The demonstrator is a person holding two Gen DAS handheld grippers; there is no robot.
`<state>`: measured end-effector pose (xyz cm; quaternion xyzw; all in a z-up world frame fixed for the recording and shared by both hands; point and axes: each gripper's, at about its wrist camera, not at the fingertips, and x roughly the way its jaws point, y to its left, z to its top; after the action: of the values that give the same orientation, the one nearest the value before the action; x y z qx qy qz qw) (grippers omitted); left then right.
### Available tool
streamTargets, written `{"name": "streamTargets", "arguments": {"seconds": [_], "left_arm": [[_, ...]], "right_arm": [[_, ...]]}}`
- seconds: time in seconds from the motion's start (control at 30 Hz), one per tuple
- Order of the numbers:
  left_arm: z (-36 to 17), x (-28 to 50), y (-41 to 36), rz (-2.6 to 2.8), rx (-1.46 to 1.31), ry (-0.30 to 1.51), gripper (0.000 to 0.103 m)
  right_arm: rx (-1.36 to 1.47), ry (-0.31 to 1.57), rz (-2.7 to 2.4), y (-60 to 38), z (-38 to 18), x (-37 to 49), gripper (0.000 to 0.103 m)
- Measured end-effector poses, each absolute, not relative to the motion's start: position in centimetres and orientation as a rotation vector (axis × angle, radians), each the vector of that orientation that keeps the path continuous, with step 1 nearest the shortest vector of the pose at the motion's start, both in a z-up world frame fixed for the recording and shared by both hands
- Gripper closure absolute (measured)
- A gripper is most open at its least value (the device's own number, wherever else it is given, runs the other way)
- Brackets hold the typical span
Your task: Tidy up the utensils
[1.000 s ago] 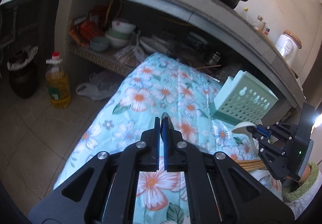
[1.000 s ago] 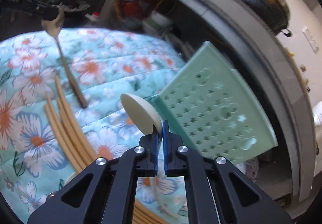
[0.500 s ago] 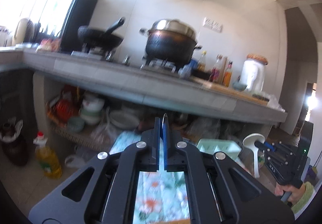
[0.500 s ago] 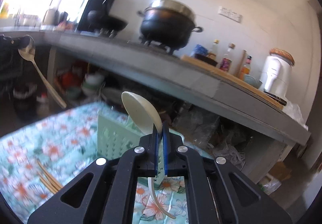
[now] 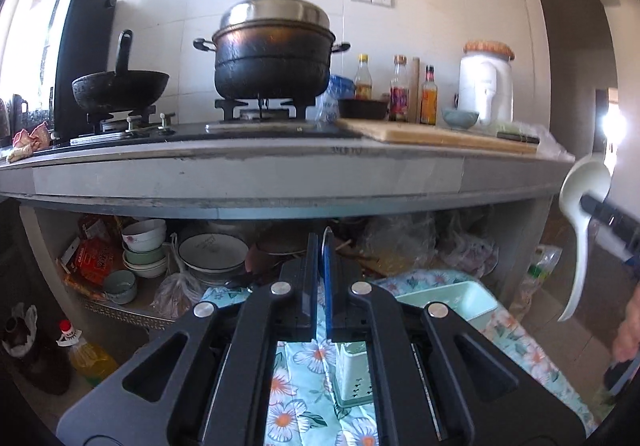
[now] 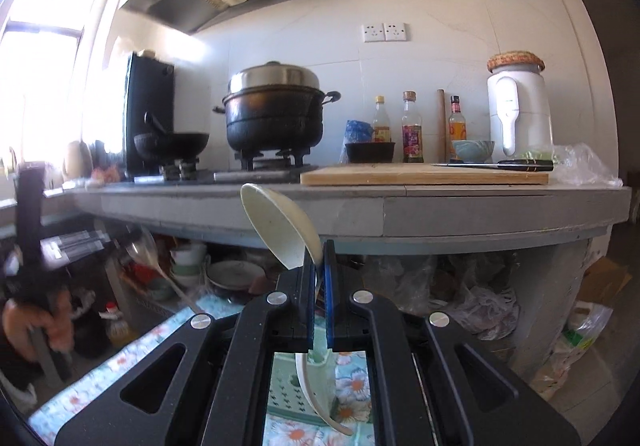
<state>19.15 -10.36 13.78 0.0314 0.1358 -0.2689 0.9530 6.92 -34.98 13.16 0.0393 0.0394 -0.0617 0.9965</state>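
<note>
1. Cream plastic ladle (image 6: 282,230) is clamped at its neck in the right gripper (image 6: 319,288), jaws nearly closed on it, bowl up, handle hanging down over the pale green perforated plastic basket (image 6: 288,394)
2. Left gripper (image 5: 321,278) jaws nearly closed on a thin metal spoon (image 6: 160,266), held aloft above the floral cloth tabletop (image 5: 304,402)
3. Risk: both utensils are pinched at narrow points; either may pivot or slip during lowering and miss the basket

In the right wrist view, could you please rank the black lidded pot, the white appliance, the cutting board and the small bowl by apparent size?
1. Black lidded pot and cutting board: close in apparent area, so unranked.
2. White appliance.
3. Small bowl, clearly smallest.
All sit on the same counter, so nearness distorts little.
</note>
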Motion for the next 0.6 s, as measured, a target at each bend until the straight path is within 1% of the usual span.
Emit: {"name": "streamTargets", "arguments": {"seconds": [0.13,0.33,0.5,0.6], "left_arm": [[12.2,20.3,-12.2,-0.52,0.121,0.311,0.102],[9.9,22.3,-13.3,-0.517,0.111,0.409,0.101],[8.2,23.5,-13.5,-0.535,0.071,0.481,0.099],[7.5,23.5,-13.2,-0.548,0.051,0.487,0.096]], "right_arm": [[0.158,0.035,-0.081,-36.9,14.2,7.8,0.099],[0.272,0.018,0.023,-38.6,14.8,10.8,0.099],[0.369,0.036,0.069,-40.0,14.0,14.4,0.099],[0.428,0.07,0.084,-40.9,12.5,17.1,0.099]]}}
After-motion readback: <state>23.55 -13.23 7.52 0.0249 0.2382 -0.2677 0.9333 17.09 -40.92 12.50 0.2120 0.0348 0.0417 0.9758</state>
